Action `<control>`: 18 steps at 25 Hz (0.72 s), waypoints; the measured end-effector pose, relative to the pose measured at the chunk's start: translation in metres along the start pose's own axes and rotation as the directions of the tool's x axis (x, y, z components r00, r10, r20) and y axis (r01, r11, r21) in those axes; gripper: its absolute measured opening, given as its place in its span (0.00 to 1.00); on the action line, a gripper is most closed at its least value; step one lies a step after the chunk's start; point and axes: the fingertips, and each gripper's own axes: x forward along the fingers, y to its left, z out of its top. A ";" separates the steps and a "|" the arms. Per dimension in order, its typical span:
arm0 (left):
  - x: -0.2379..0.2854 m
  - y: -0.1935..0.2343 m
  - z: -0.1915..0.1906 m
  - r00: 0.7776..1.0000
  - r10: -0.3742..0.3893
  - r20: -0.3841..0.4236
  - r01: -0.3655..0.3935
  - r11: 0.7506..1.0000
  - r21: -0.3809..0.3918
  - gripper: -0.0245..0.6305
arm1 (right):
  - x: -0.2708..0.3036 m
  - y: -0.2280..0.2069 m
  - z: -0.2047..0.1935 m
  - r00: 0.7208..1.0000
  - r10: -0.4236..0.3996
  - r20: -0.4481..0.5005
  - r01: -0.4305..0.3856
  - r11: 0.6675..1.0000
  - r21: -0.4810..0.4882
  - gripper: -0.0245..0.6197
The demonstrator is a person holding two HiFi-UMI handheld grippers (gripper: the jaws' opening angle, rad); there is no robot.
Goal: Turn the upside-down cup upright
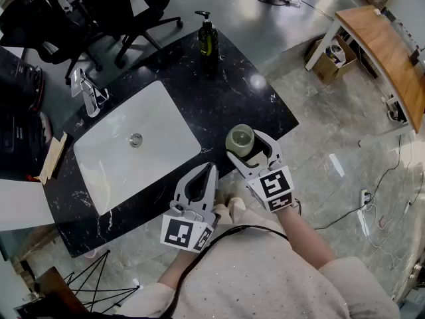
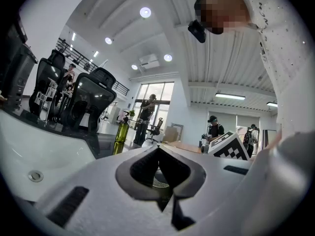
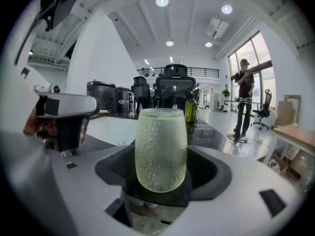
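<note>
A pale green bubbled glass cup stands upright between the jaws of my right gripper, at the near right edge of the black marble counter. In the right gripper view the cup fills the gap, flat rim up and rounded base down, with the dark pads against its sides. Whether its base rests on the counter I cannot tell. My left gripper is to the cup's left by the sink's near corner; its fingers meet at the tips and hold nothing. The left gripper view shows those closed jaws pointing level across the room.
A white sink is set in the counter, with a chrome faucet at its far left. A dark green soap bottle stands at the counter's far edge. Office chairs stand beyond, and a wooden table is on the right.
</note>
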 end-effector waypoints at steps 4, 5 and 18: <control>0.000 0.002 0.001 1.000 0.001 0.003 -0.001 1.000 -0.004 0.05 | -0.004 -0.001 0.004 0.999 0.027 0.026 -0.030 0.990 0.138 0.54; 0.000 0.003 0.001 1.000 0.002 0.005 -0.002 1.000 -0.004 0.05 | -0.005 -0.002 0.006 0.999 0.039 0.037 -0.045 0.981 0.189 0.54; -0.008 0.019 0.003 0.998 0.061 0.001 -0.061 0.998 0.016 0.05 | -0.012 0.029 0.024 0.876 0.264 0.404 -0.455 0.174 0.873 0.54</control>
